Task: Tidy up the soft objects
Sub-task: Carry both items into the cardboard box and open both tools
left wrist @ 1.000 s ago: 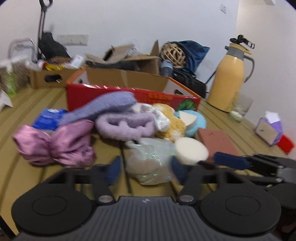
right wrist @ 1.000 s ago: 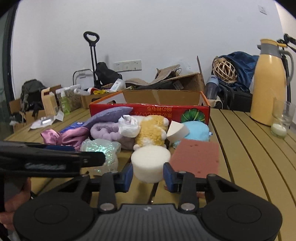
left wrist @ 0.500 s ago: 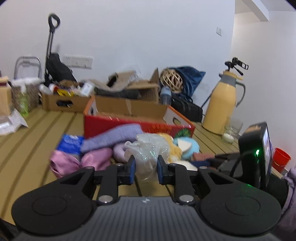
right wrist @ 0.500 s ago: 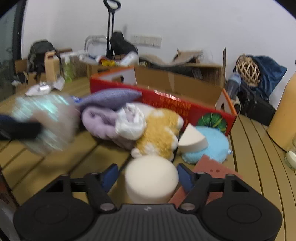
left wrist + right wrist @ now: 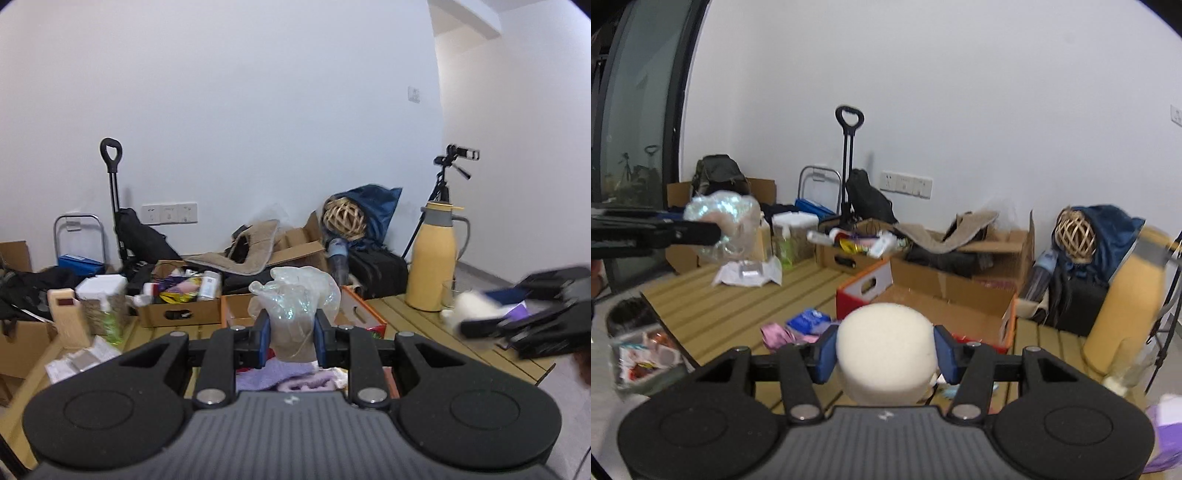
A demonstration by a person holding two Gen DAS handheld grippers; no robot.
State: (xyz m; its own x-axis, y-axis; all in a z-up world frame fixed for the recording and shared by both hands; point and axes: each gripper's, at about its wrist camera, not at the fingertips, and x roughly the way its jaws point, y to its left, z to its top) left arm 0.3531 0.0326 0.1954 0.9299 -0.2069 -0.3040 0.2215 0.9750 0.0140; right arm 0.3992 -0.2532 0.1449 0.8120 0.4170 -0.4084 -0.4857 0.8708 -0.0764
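Note:
My left gripper (image 5: 291, 341) is shut on a crumpled clear plastic bag (image 5: 295, 295), held high above the slatted wooden table (image 5: 738, 295). My right gripper (image 5: 886, 350) is shut on a round white sponge (image 5: 884, 341), also lifted clear of the table. Each gripper shows in the other's view: the right one (image 5: 517, 314) at the far right, the left one (image 5: 657, 234) at the far left with the bag (image 5: 720, 221). Below and ahead stands the red cardboard box (image 5: 857, 291), open on top. Purple cloth (image 5: 280, 373), a pink satin piece (image 5: 779, 334) and a blue packet (image 5: 809, 319) lie in front of it.
A yellow thermos jug (image 5: 436, 258) and a glass (image 5: 448, 291) stand at the table's right. Cardboard boxes of clutter (image 5: 177, 310), a folded trolley (image 5: 114, 206) and bags line the wall behind. A bin (image 5: 639, 350) sits off the table's left edge.
The left gripper closed on the plastic bag, the right one took the round sponge. Both have risen well above the table with them, and the pile has dropped low in both views.

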